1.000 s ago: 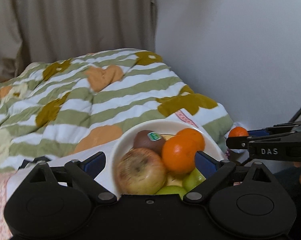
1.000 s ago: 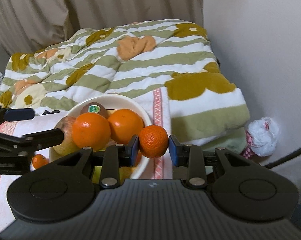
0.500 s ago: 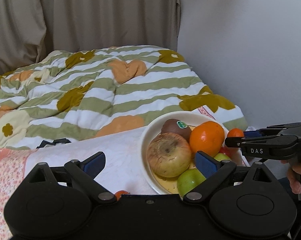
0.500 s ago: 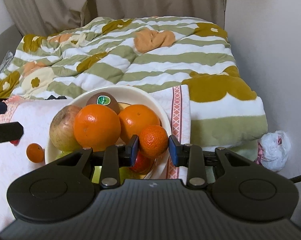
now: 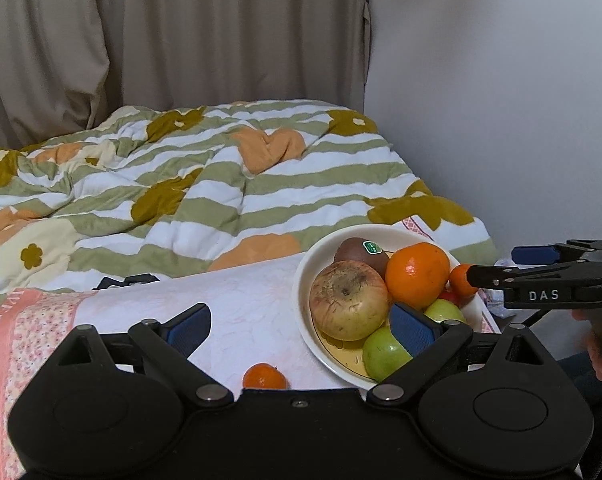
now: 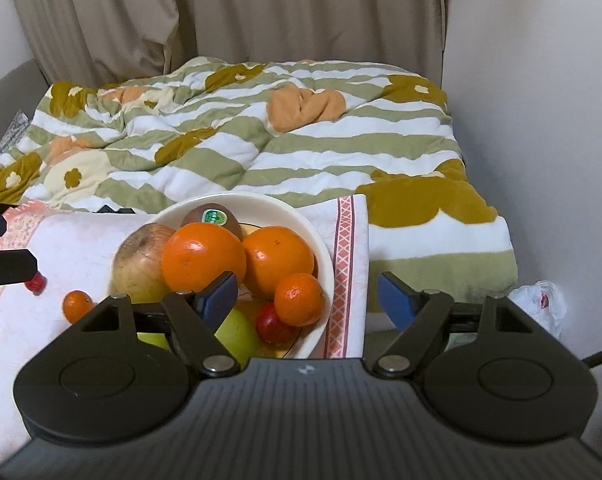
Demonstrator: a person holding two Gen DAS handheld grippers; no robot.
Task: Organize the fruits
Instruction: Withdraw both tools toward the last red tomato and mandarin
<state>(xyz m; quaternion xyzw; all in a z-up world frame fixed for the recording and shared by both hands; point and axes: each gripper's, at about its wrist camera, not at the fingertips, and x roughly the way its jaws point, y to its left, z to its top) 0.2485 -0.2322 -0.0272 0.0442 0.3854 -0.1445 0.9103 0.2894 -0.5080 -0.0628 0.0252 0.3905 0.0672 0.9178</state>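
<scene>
Writing is scarce: white letters "DAS" stand on the black right gripper (image 5: 533, 266), and the brown kiwi (image 6: 217, 218) wears a small green sticker, unreadable. The cream round bowl (image 6: 321, 240) on the pink-white cloth (image 6: 81, 240) holds a brownish apple (image 6: 141, 258), two big oranges, green apples, a red fruit and a small mandarin (image 6: 299, 300). The right gripper's jaws are opening, wide apart; the mandarin lies between them, untouched, in the bowl. The left gripper (image 5: 301, 330) is wide open and empty, over another small mandarin (image 5: 264, 376) on the cloth. The striped floral quilt (image 6: 261, 140) lies behind.
</scene>
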